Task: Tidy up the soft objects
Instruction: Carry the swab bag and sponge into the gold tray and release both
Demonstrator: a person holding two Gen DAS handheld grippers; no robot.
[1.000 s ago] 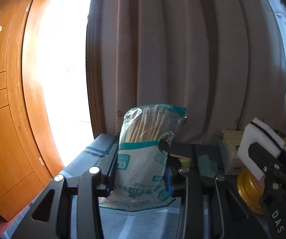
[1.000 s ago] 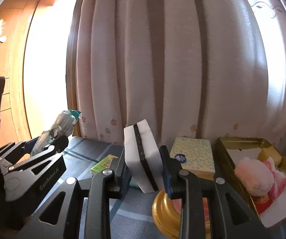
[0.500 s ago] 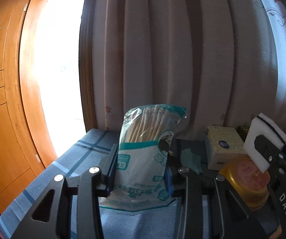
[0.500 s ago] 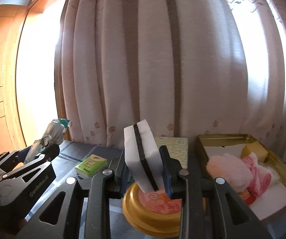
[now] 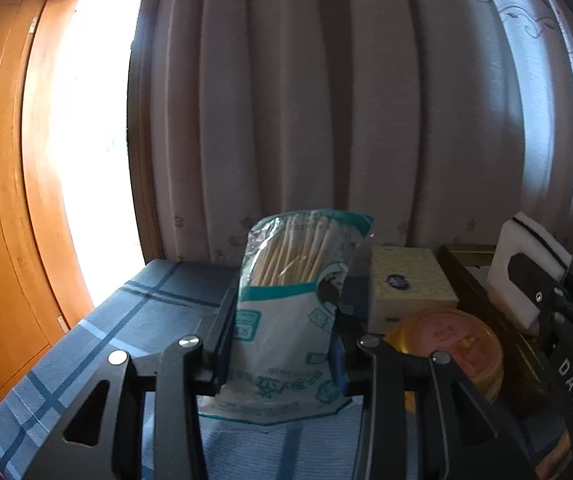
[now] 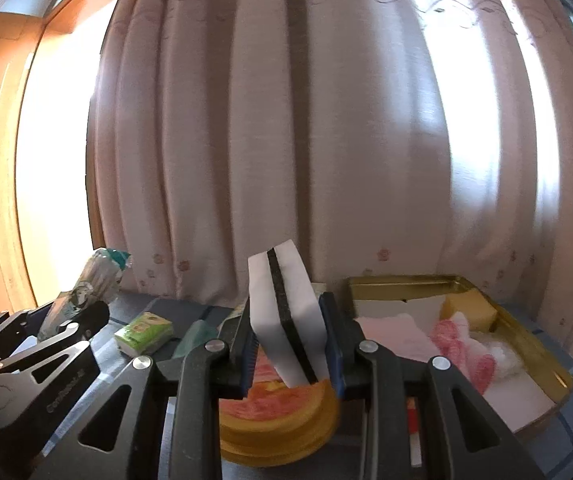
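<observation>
Swab pack (image 5: 286,320) clamped in L gripper (image 5: 282,340); sponge (image 6: 286,312) clamped in R gripper (image 6: 288,348).

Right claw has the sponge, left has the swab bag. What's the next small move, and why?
Probably carry the right claw a bit further right and forward, over the gold tray. The sponge is clamped above the round tin, left of the tray, where other soft things already lie.

both hand-held grippers shifted right | gold tray (image 6: 406,282) nearer | tissue box (image 5: 408,280) closer
</observation>
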